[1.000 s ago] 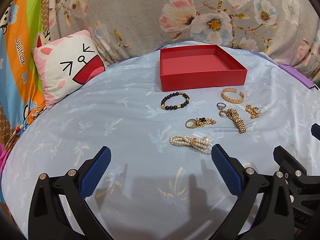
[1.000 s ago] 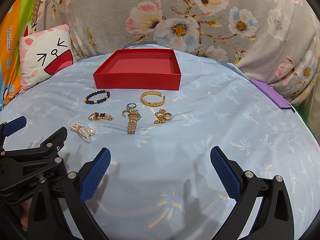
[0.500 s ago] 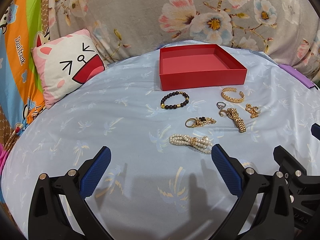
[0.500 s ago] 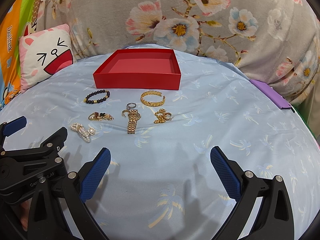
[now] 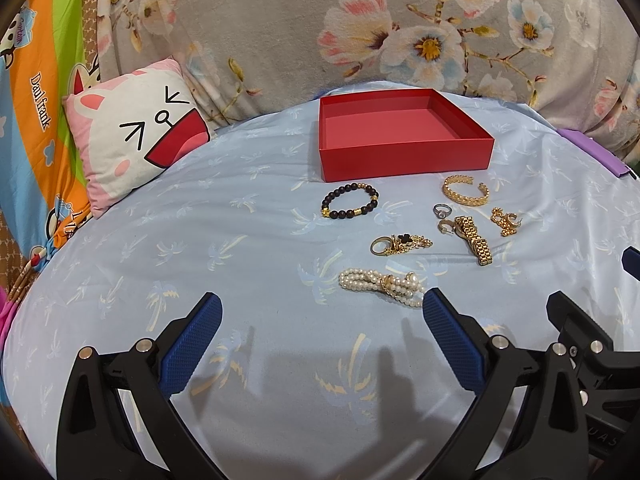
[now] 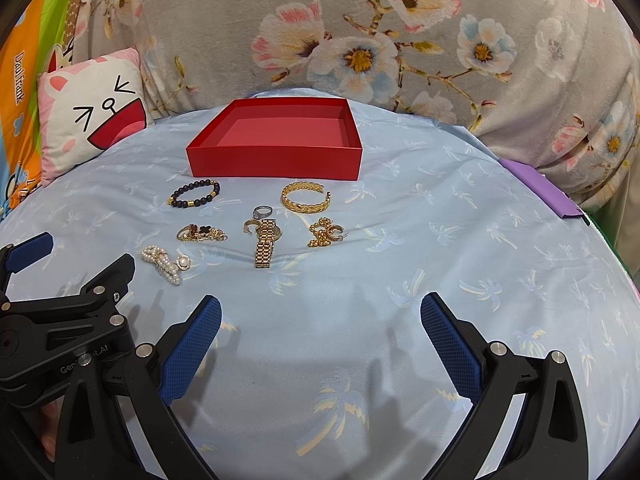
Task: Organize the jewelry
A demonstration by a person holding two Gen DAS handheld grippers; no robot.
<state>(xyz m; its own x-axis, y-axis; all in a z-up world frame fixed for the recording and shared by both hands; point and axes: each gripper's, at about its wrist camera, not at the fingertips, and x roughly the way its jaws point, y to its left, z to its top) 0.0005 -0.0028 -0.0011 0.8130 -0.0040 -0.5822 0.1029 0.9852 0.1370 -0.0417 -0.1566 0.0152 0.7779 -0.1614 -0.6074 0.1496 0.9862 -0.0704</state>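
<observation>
An open red box stands empty on the blue sheet. In front of it lie a black bead bracelet, a gold cuff, a silver ring, a gold watch, gold earrings, a gold clover chain with ring and a pearl bracelet. My left gripper is open and empty, just short of the pearls. My right gripper is open and empty, short of the watch.
A cat-face pillow leans at the back left. A floral blanket rises behind the box. A purple flat object lies at the bed's right edge. The left gripper's body shows at the right view's lower left.
</observation>
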